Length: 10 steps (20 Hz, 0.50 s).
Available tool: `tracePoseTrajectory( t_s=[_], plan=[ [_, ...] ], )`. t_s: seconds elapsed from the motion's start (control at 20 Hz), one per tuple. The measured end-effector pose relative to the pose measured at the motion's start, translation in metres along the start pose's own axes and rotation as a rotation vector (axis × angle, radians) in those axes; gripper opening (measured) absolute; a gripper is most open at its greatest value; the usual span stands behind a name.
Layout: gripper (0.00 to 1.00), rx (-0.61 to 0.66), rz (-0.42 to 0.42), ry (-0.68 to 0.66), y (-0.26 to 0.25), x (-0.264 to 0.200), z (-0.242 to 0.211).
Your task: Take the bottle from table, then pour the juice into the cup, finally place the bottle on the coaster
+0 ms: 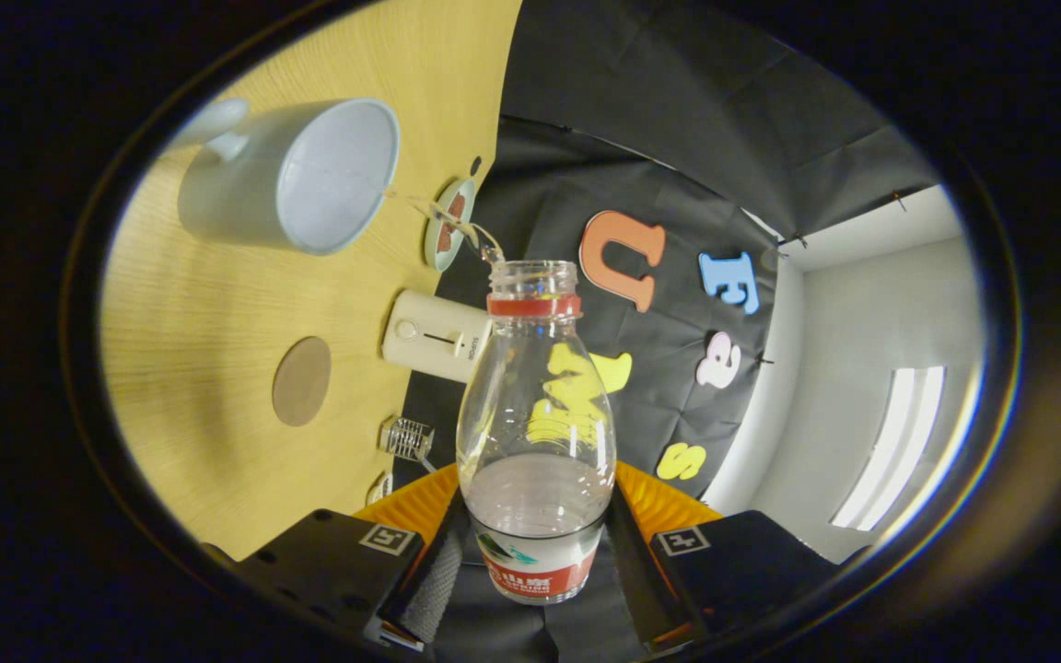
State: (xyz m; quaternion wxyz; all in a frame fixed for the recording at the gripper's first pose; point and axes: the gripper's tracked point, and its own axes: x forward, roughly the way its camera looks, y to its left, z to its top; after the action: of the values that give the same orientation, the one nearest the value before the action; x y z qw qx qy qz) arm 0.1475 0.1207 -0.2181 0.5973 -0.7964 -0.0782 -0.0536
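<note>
Between the fingers of the tongs sits the bottle, both fingers pressing its labelled base. Bottle tipped, a thin stream runs from its mouth into the cup on the worktop. Pour step in hand; little liquid left. Next, judged: right the bottle, carry it to the coaster beside the cup, set it upright.

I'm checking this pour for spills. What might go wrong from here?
1. The thin stream from the bottle, clamped in the hand-held gripper, enters near the cup rim and may miss.
2. The coaster lies apart from the cup, so drips may hit the table on the way.
</note>
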Motion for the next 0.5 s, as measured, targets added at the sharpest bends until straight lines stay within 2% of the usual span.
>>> tracePoseTrajectory(
  t_s=[0.5],
  plan=[
    [0.80,-0.044,-0.030,-0.014,-0.0061,0.0006,0.0026]
  ],
)
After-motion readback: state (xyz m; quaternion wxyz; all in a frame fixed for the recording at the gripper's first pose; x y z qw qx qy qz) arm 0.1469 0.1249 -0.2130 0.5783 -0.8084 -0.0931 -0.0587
